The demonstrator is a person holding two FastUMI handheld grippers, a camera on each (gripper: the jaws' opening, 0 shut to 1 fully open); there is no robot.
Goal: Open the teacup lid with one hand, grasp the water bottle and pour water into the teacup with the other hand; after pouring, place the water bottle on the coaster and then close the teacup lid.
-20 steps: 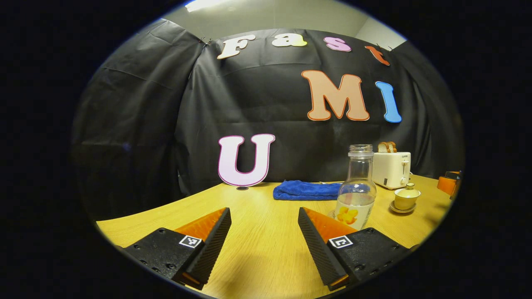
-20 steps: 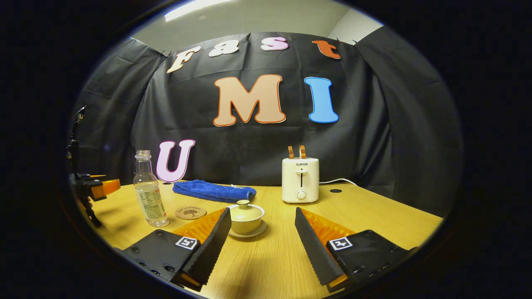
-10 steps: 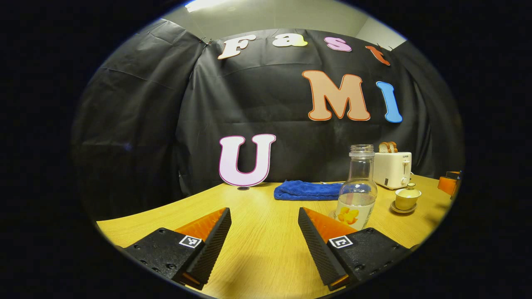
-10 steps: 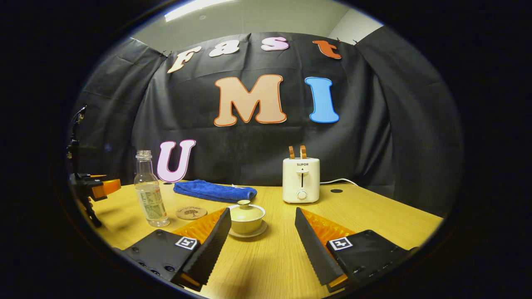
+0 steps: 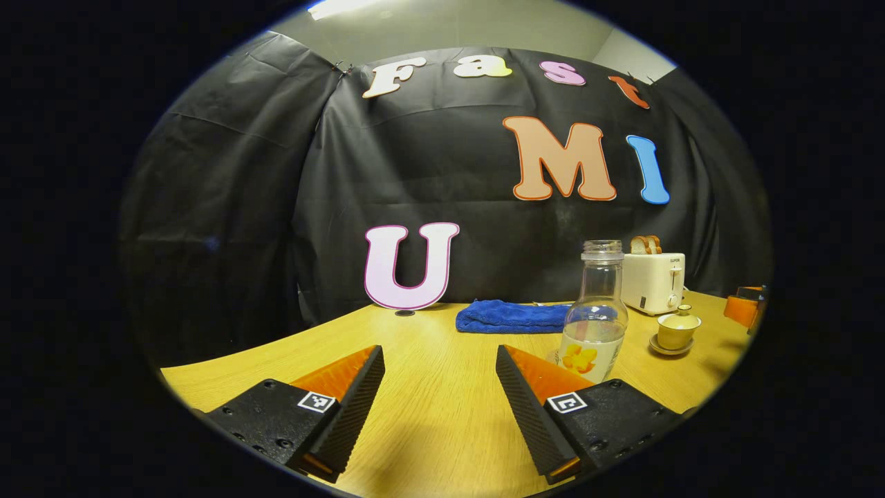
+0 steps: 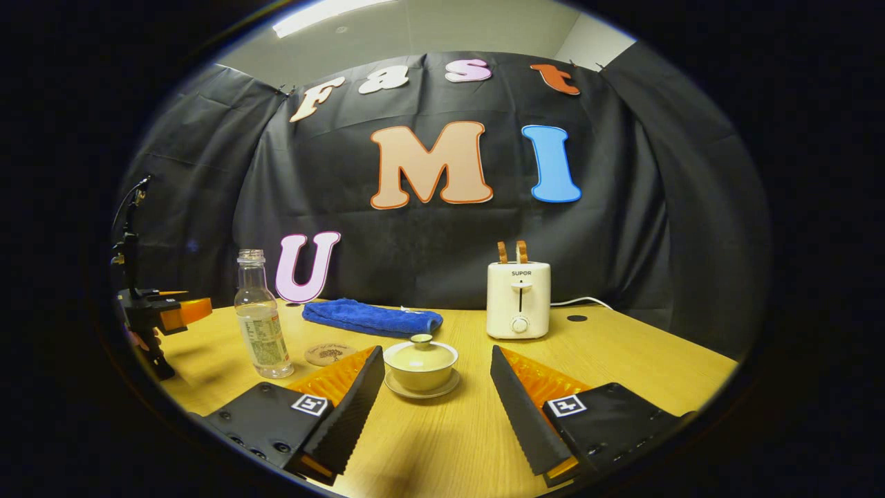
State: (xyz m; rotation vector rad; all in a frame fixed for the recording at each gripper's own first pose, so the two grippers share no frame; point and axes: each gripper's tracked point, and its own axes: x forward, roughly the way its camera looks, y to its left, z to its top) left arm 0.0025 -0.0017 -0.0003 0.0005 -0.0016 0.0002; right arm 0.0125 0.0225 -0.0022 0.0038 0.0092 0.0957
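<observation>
A ceiling strip light [image 6: 325, 14] lit the booth evenly from above; the table [image 6: 622, 360] glowed bright and sharp, soft shadows pooled beneath the tongs, and fisheye distortion bent the edges.

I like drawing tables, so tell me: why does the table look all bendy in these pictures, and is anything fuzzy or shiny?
In the left gripper view the fisheye lens bows the table edge into a curve; the water bottle is sharp, with small glints on its glass. In the right gripper view the table curves too, the teacup is crisp, and a ceiling light glares at the top.
</observation>
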